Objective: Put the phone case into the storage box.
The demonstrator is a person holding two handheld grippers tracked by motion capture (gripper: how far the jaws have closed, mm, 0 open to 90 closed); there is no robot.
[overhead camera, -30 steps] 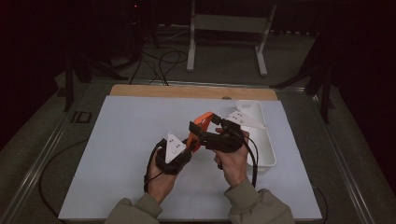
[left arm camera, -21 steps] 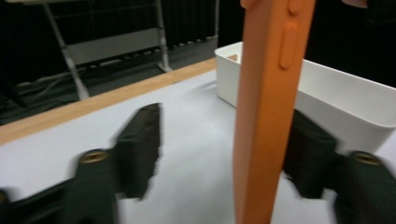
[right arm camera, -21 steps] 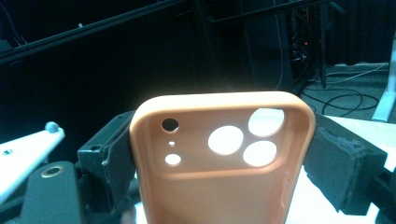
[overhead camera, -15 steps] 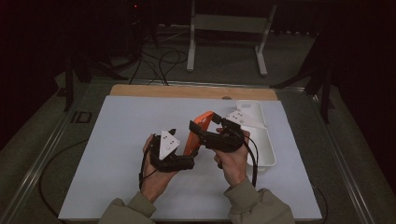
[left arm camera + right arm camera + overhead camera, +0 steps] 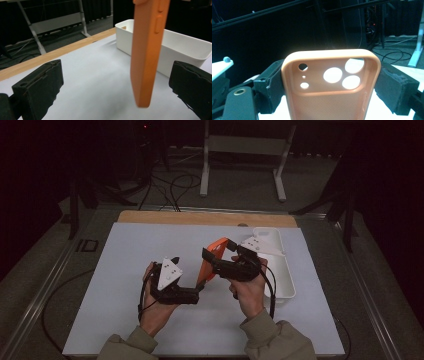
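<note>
From the high view we see both hands over the middle of the pale grey table (image 5: 125,250). The right gripper (image 5: 210,257) is clamped on an orange rubbery phone case (image 5: 214,255), holding it tilted above the table, just left of a long white plastic bin (image 5: 285,280) that sits at the right side. The left gripper (image 5: 199,292) lies low, pointing right, its tips at the case's near lower end; its own body and the grey plate hide the jaws here, so we cannot read their gap from this view.

In the left gripper view, its two black jaws stand wide apart, and the orange case (image 5: 146,55) hangs edge-on between them, touching neither. The case's top is cut off by the frame. Behind it stands the white bin (image 5: 175,47), its inside hidden from us.

In the right gripper view, the case (image 5: 329,82) faces us with its round camera cut-outs, pinched at both side edges by the black jaws. Its lower part is cut off, and the background is too dark to make out.
</note>
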